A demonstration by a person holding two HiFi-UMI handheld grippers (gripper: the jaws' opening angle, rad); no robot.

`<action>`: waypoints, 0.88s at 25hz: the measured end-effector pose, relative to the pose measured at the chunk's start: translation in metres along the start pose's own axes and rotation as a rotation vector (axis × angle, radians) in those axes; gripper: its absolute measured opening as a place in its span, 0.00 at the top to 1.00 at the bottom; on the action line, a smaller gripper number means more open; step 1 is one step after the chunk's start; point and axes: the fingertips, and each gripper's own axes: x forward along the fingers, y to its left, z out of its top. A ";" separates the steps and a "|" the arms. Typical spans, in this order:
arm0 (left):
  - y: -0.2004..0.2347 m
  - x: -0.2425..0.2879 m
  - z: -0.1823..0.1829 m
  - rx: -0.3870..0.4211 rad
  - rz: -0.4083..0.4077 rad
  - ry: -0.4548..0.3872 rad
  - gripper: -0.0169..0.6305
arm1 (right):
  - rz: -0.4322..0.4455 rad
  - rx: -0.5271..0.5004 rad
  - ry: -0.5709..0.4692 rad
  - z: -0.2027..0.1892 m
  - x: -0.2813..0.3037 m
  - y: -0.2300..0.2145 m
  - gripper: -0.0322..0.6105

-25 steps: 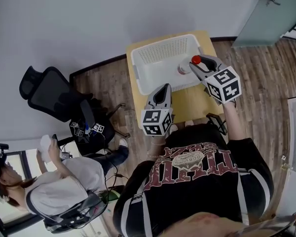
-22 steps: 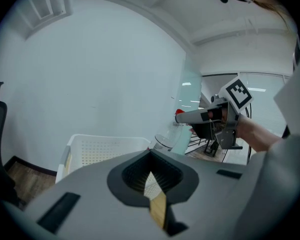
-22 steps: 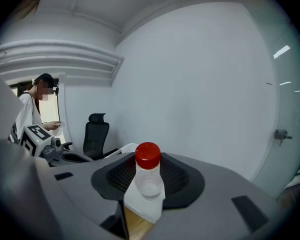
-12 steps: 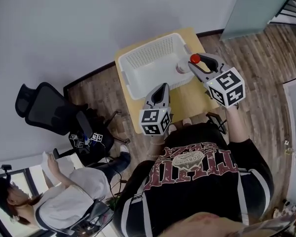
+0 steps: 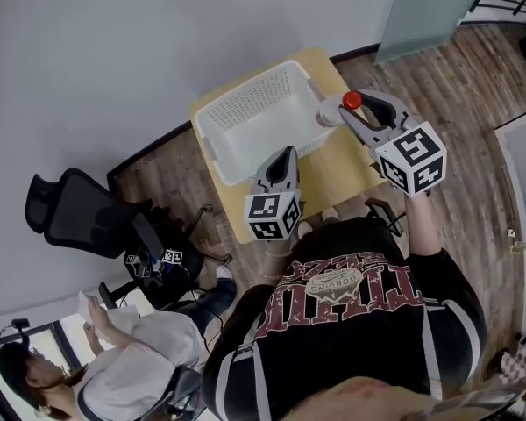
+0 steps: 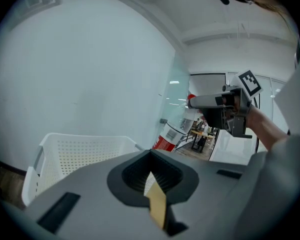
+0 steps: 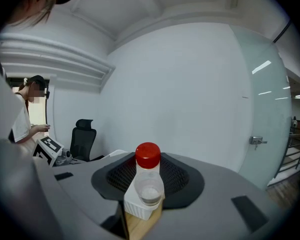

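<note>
Gleaming clear, the red-capped bottle sits in the right tongs.

Small wooden worktop standing on the plank floor, and one thing on it: a white perforated basket, filling the far left corner. Bare wood shows along the near and right edges.
</note>
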 end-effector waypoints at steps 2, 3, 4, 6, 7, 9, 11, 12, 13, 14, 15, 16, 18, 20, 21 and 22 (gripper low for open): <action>-0.004 0.003 0.000 0.002 -0.012 0.005 0.92 | -0.020 0.005 -0.007 0.002 -0.007 -0.006 0.71; -0.006 0.004 0.000 0.003 -0.017 0.007 0.92 | -0.029 0.008 -0.010 0.003 -0.010 -0.008 0.71; -0.008 0.005 0.000 0.004 -0.022 0.009 0.92 | -0.038 0.011 -0.013 0.004 -0.014 -0.011 0.71; -0.011 0.007 -0.001 0.007 -0.032 0.011 0.92 | -0.059 0.016 -0.019 0.004 -0.021 -0.016 0.71; -0.012 0.008 -0.001 0.008 -0.035 0.011 0.92 | -0.068 0.017 -0.020 0.003 -0.023 -0.019 0.71; -0.014 0.010 -0.002 0.009 -0.041 0.012 0.92 | -0.085 0.016 -0.016 0.000 -0.027 -0.024 0.71; -0.017 0.012 -0.003 0.011 -0.049 0.017 0.92 | -0.101 0.017 -0.005 -0.005 -0.030 -0.028 0.71; -0.019 0.013 -0.003 0.012 -0.054 0.020 0.92 | -0.110 0.020 0.000 -0.007 -0.032 -0.031 0.71; -0.020 0.014 -0.004 0.013 -0.058 0.022 0.92 | -0.117 0.024 0.003 -0.010 -0.033 -0.033 0.71; -0.022 0.014 -0.004 0.014 -0.061 0.025 0.92 | -0.124 0.029 0.005 -0.012 -0.035 -0.035 0.71; -0.023 0.015 -0.005 0.016 -0.063 0.027 0.92 | -0.129 0.035 0.008 -0.015 -0.036 -0.037 0.71; -0.024 0.015 -0.005 0.017 -0.064 0.029 0.92 | -0.133 0.042 0.011 -0.018 -0.037 -0.039 0.71; -0.025 0.015 -0.006 0.018 -0.066 0.033 0.92 | -0.139 0.057 0.019 -0.026 -0.036 -0.043 0.71; -0.025 0.017 -0.007 0.020 -0.067 0.039 0.92 | -0.141 0.073 0.028 -0.036 -0.033 -0.047 0.71; -0.026 0.018 -0.008 0.021 -0.067 0.042 0.92 | -0.141 0.081 0.033 -0.041 -0.031 -0.049 0.71; -0.027 0.019 -0.009 0.021 -0.068 0.046 0.92 | -0.140 0.090 0.038 -0.047 -0.030 -0.051 0.71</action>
